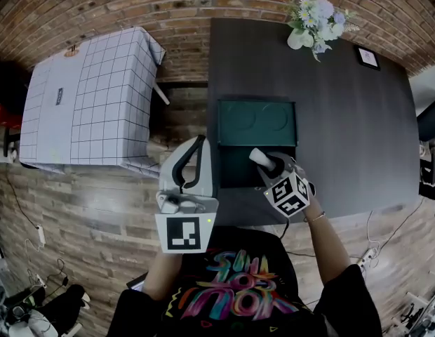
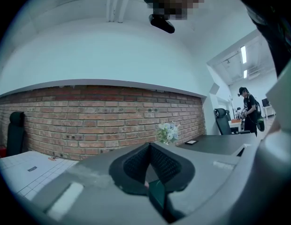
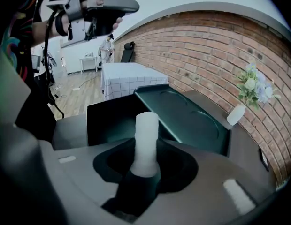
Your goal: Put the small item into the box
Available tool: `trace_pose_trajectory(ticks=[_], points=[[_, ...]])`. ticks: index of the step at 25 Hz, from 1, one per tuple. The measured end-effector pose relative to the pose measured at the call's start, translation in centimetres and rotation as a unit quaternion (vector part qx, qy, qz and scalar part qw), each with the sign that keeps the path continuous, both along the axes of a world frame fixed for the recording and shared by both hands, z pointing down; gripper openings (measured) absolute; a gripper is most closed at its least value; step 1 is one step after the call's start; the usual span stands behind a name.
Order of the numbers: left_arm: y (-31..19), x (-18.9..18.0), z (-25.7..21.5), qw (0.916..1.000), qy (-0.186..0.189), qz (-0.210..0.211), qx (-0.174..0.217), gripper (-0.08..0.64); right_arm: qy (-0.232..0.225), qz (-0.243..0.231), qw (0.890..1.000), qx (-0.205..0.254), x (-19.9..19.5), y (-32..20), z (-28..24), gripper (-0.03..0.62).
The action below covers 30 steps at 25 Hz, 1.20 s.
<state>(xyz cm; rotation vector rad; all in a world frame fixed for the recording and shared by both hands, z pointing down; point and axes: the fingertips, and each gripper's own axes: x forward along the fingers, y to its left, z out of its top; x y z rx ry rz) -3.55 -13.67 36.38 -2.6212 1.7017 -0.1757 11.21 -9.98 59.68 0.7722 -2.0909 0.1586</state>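
Now the small white cylinder [image 3: 146, 135] is gripped between the pads of the right gripper [image 3: 145, 170], which is angled downward over the open compartment of the dark green box [image 1: 235, 170] on the dark table [image 1: 344, 132]. The box lid [image 1: 256, 121] is folded back toward the brick wall. Meanwhile the left gripper [image 2: 149, 161] is held level just left of the box, jaws closed together, with nothing seen between them.

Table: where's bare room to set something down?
Widest bare patch: right of the box, in front of the frame, to the table edge. Narrow strip between lid and vase. Crowded at the box: right gripper over it, left gripper beside.
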Motion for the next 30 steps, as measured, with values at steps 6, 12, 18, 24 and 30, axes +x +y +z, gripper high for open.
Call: trace_pose_trajectory(ticks=[6,12,18,24,30], points=[[-0.1,0.0,0.1,1.0000,-0.001,0.003,-0.001,0.002,0.026,-0.030,0.999,-0.023,-0.7,-0.1,1.7,0.141],[0.0,0.0,0.2,1.0000,-0.002,0.005,-0.003,0.002,0.048,-0.046,0.997,-0.045,-1.2,0.0,3.1,0.143],[0.0,-0.3,0.3,1.0000,-0.003,0.002,-0.005,0.002,0.062,-0.055,0.994,-0.066,-1.3,0.4,3.9,0.151],[0.2,-0.4,0.4,1.0000,0.000,-0.003,-0.009,0.002,0.055,-0.044,0.994,-0.079,-1.2,0.3,4.0,0.166],[0.2,-0.2,0.0,1.0000,0.001,-0.002,0.002,0.002,0.050,-0.043,0.994,-0.088,-1.3,0.2,4.0,0.170]])
